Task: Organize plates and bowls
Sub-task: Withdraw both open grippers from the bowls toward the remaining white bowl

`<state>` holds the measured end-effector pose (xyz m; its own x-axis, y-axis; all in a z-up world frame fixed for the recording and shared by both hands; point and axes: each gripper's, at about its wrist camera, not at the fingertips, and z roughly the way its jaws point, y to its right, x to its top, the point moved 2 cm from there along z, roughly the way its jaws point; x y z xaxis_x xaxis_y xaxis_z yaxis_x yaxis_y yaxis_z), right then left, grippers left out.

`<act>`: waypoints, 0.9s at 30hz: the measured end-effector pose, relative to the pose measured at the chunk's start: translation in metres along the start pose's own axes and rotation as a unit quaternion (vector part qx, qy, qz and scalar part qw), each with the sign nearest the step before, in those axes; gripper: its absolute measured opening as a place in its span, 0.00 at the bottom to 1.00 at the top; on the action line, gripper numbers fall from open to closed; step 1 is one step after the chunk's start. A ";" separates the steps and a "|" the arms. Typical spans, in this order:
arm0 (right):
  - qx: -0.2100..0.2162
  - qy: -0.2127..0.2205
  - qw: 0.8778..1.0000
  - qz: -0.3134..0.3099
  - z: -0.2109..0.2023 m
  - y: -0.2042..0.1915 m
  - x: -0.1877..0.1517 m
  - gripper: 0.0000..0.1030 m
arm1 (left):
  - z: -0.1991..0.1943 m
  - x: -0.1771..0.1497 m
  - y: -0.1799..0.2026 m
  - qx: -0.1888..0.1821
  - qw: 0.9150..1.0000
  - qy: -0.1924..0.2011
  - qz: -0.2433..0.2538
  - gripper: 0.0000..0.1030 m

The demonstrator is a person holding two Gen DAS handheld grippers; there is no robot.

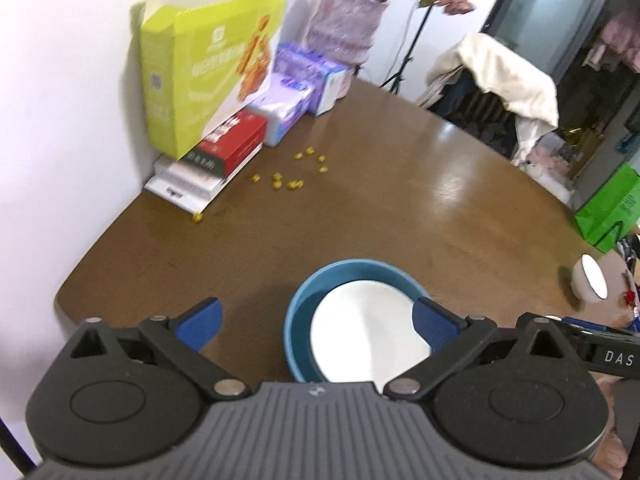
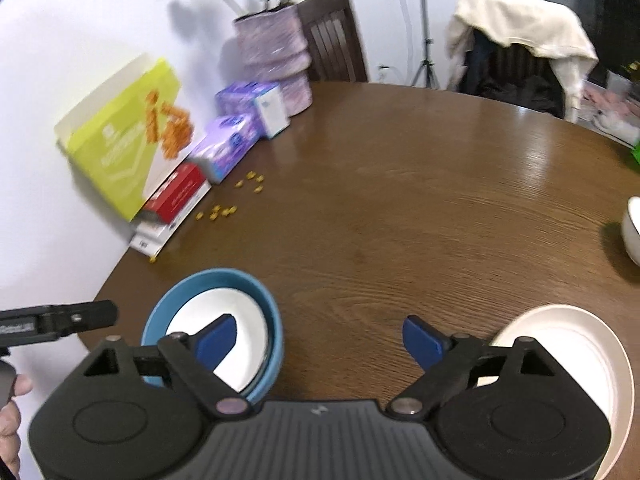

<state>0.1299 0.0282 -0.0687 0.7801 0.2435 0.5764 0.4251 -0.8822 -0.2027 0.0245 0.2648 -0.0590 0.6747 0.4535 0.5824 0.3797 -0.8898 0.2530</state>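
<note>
A blue bowl stands on the brown table with a white dish lying tilted inside it. My left gripper hovers over it, open wide, with nothing between its blue pads. In the right wrist view the same blue bowl and white dish sit low on the left. My right gripper is open and empty, its left pad in front of the bowl and its right pad over bare wood. A white plate lies at the lower right, partly behind that gripper.
A small white bowl stands near the table's right edge. Boxes, tissue packs and a flower pot line the wall, with yellow bits scattered before them. Chairs stand behind the table. One black finger of the left gripper shows.
</note>
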 end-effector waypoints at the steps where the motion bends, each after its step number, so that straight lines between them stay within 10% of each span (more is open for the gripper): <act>1: -0.002 0.003 1.000 0.008 -0.002 0.004 -0.001 1.00 | -0.001 0.000 0.003 -0.003 1.000 0.004 0.004 1.00; 27: -0.111 0.029 0.986 0.118 -0.050 0.092 -0.031 1.00 | 0.033 -0.003 0.110 -0.107 0.989 -0.010 0.100 1.00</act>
<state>0.1220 -0.0806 -0.0657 0.8144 0.0032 0.5803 0.1194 -0.9795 -0.1621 0.0855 0.1672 -0.0580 0.7353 0.2666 0.6231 0.0966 -0.9512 0.2930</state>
